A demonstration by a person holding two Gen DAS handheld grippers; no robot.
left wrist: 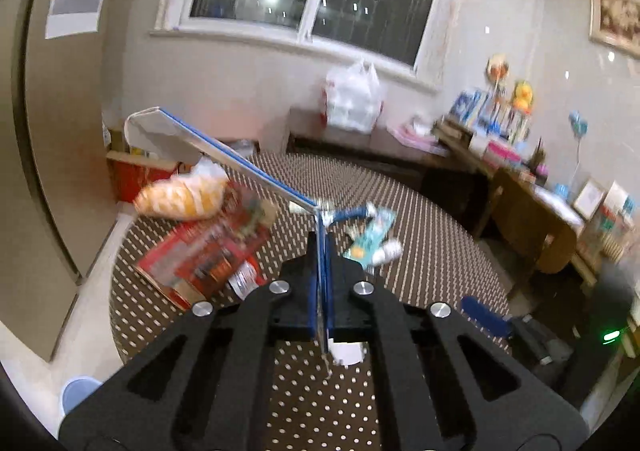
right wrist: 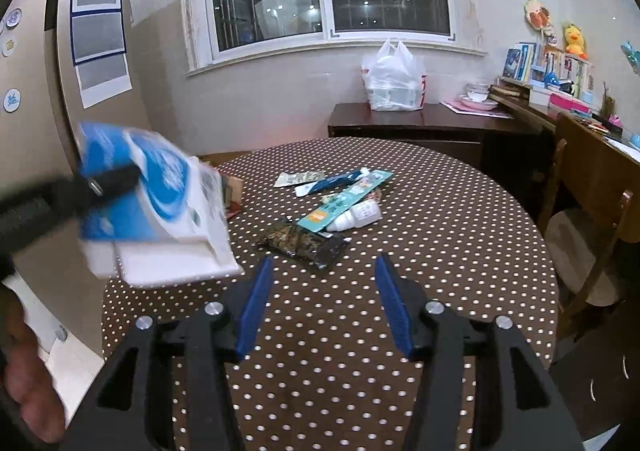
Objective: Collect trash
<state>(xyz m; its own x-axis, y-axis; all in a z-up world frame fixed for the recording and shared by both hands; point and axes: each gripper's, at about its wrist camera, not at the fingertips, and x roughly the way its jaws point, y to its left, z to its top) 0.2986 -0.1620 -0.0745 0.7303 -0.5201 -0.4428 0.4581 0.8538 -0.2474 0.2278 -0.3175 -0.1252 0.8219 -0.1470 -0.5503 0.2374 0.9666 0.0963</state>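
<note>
Above a round table (right wrist: pixel 400 331) in a brown, white-dotted cloth, the left gripper (left wrist: pixel 323 251) pinches a flattened blue-and-white carton (right wrist: pixel 160 203) edge-on between its closed blue pads and holds it clear of the tabletop. From the right wrist the carton fills the left of the view, hiding part of the table's far edge. The right gripper (right wrist: pixel 324 271) hangs over the near cloth, its jaws about half apart with nothing between them. Ahead of it lie a dark foil packet (right wrist: pixel 304 241), a teal strip box (right wrist: pixel 346 201), a small white bottle (right wrist: pixel 356 217) touching that box, a blue tube (right wrist: pixel 332 181) and a torn sachet (right wrist: pixel 298 179). From the left wrist, blurred, a red box (left wrist: pixel 208 255) and an orange-striped bag (left wrist: pixel 184 197) rest near the table's left edge. Behind the table, a dark sideboard (right wrist: pixel 420 123) carries a white plastic bag (right wrist: pixel 394 79), and a wooden chair (right wrist: pixel 592 243) stands at right.
</note>
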